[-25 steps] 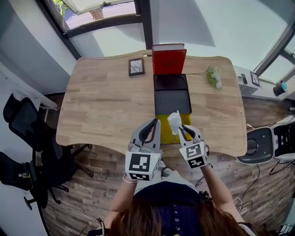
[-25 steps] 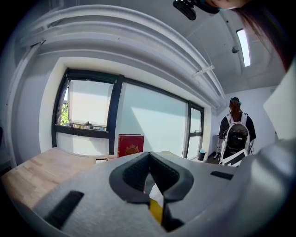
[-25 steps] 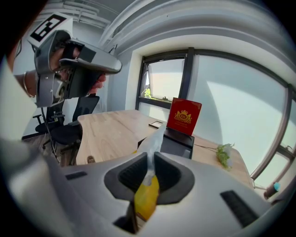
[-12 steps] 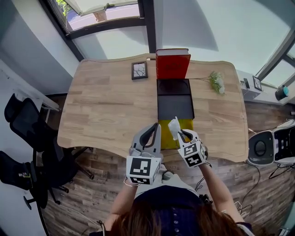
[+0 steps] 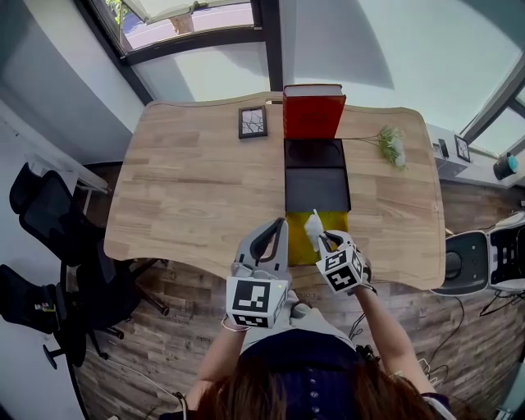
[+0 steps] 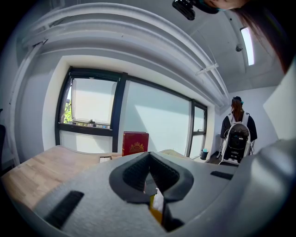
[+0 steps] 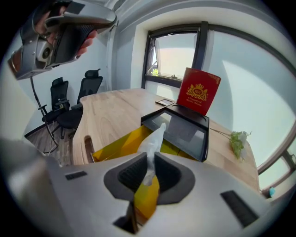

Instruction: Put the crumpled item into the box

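Head view: wooden table (image 5: 189,189) by windows (image 5: 184,23); right gripper (image 5: 322,239) jaws pinch the crumpled tissue (image 5: 312,223), left gripper (image 5: 275,225) jaws closed.

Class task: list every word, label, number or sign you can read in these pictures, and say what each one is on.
No text can be read anywhere.
Red box lid: gold crest, with print under it too small to read.
Framed picture: too small to read.
Left gripper and right gripper cubes: black-and-white square markers, no letters.
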Tool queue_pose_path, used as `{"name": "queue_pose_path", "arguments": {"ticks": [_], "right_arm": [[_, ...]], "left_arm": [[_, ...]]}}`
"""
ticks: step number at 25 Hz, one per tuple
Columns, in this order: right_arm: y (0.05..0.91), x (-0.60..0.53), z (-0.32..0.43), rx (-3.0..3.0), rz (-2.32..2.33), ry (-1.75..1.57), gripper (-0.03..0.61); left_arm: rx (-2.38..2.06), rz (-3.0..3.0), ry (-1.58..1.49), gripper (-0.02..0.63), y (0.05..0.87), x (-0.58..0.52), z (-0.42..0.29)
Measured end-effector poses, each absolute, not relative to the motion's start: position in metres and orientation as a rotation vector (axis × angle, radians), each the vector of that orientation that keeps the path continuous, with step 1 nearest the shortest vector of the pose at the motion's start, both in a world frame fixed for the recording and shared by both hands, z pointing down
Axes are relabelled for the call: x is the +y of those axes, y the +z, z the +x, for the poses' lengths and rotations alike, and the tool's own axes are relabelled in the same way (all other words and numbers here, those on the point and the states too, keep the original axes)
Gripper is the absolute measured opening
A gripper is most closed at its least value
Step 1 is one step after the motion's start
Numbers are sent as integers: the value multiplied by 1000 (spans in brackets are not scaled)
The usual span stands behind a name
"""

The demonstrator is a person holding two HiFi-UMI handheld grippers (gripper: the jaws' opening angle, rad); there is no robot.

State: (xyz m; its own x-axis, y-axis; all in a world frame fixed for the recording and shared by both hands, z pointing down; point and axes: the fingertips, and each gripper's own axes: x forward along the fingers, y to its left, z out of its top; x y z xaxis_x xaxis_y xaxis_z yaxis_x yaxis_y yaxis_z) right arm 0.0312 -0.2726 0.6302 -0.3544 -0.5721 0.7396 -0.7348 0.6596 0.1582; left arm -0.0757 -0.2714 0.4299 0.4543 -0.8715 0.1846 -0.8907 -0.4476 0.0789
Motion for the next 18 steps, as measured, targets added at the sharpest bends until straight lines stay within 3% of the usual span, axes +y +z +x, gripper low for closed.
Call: {"name": "queue_pose_path", "arguments": {"ticks": [18], "right_arm": [[656, -279, 53, -1946, 1054, 330, 106]], "left_arm": [[-1546, 2512, 200, 26, 440, -273, -79]]}}
